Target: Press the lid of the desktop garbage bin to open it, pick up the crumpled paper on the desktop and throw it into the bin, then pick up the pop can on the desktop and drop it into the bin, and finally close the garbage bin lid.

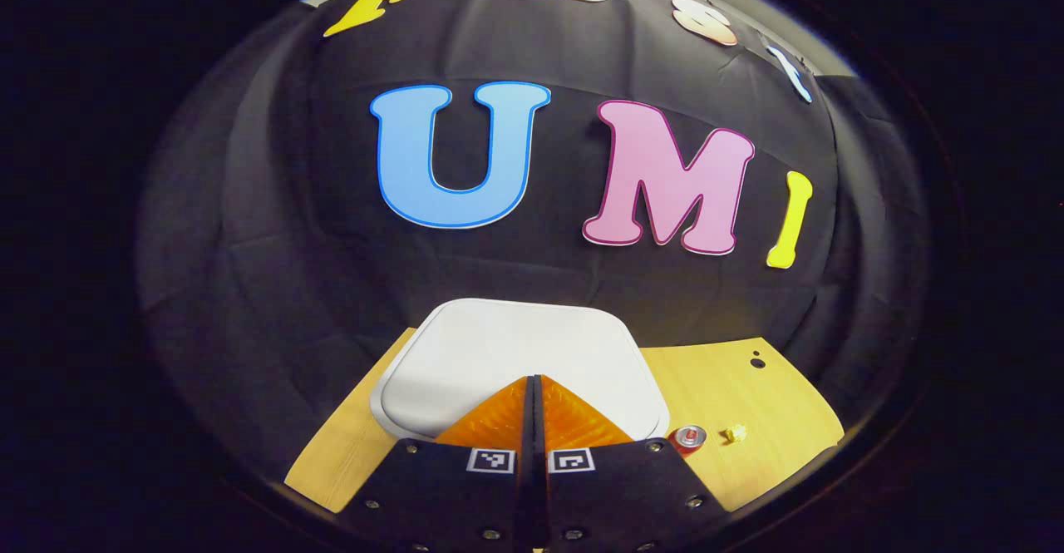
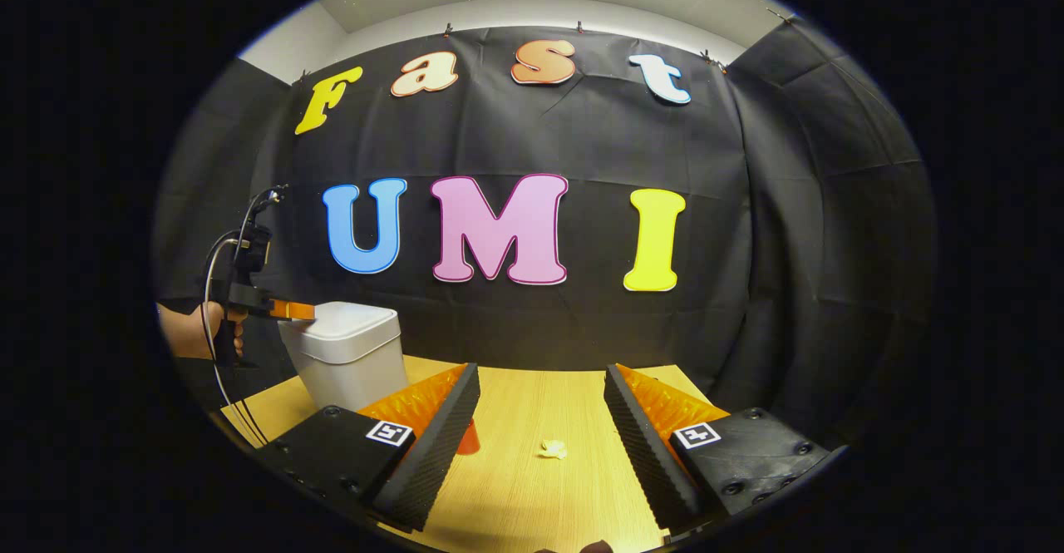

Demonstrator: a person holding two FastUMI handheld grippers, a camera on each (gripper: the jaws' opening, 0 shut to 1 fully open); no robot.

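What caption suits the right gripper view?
Open right gripper faces crumpled paper while the left gripper reaches over the closed bin.

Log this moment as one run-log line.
stage: opening bin | left claw: shut, over closed bin lid | right claw: open, facing crumpled paper | pop can: on desktop

The worktop (image 2: 532, 420) is pale wood with a fine grain, smooth and matt. The bin (image 2: 349, 357) looks like smooth white plastic, its lid (image 1: 515, 362) faintly satin. The pop can (image 1: 688, 436) has a shiny metal top (small here). The crumpled paper (image 2: 552, 449) is creased.
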